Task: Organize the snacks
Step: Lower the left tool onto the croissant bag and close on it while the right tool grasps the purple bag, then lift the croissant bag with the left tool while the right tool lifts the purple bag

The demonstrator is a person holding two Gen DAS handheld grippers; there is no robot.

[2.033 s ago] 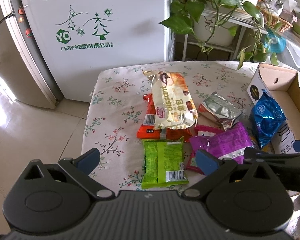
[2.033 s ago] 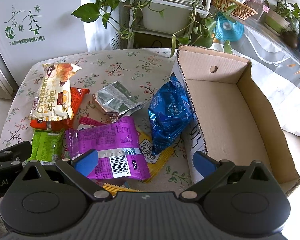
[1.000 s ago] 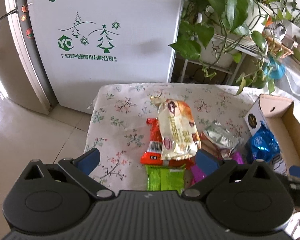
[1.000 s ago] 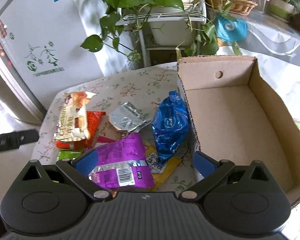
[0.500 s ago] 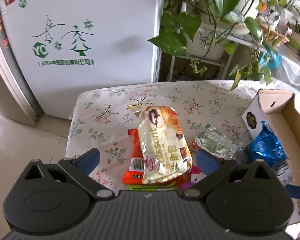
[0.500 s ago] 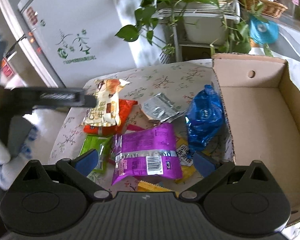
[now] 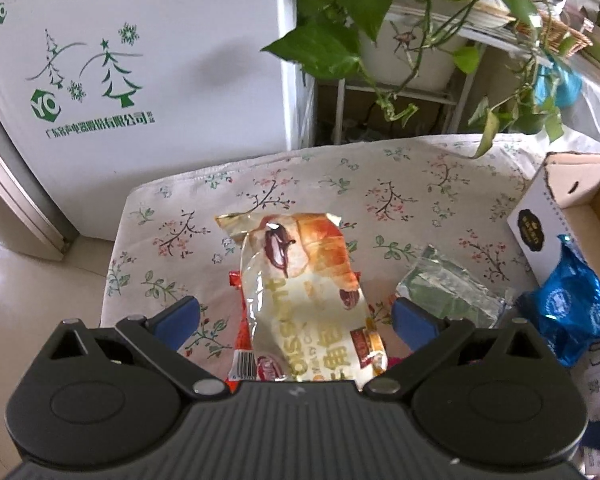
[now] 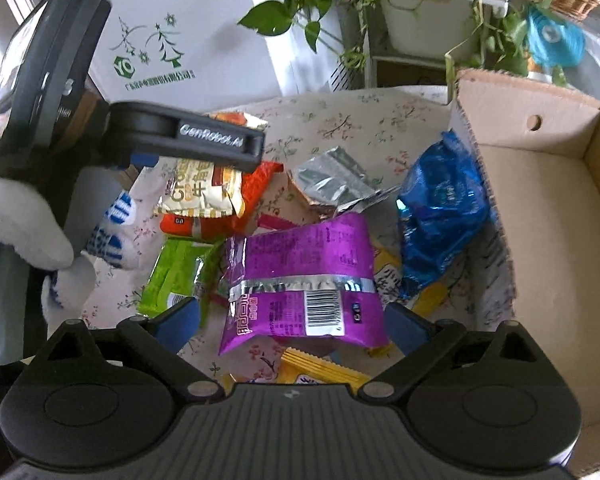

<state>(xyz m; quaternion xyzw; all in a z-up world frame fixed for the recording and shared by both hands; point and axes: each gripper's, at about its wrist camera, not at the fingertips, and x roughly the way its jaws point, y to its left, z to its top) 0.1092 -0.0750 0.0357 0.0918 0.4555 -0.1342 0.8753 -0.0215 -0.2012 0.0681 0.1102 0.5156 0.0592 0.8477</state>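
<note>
Left gripper (image 7: 294, 316): jaws spread over croissant bag (image 7: 308, 300), far left of table (image 7: 400, 184). Right gripper (image 8: 292, 320): spread over purple pack (image 8: 300, 272). Box (image 8: 540, 208) right, empty. My worry: puffy bag slips, dragging red pack (image 8: 220, 216) beneath.

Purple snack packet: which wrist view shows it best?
Right wrist: the purple snack packet lies nearly whole between the open jaws, barcode facing up. Left wrist shows only a magenta sliver beside the croissant bag; the gripper body hides the rest.
</note>
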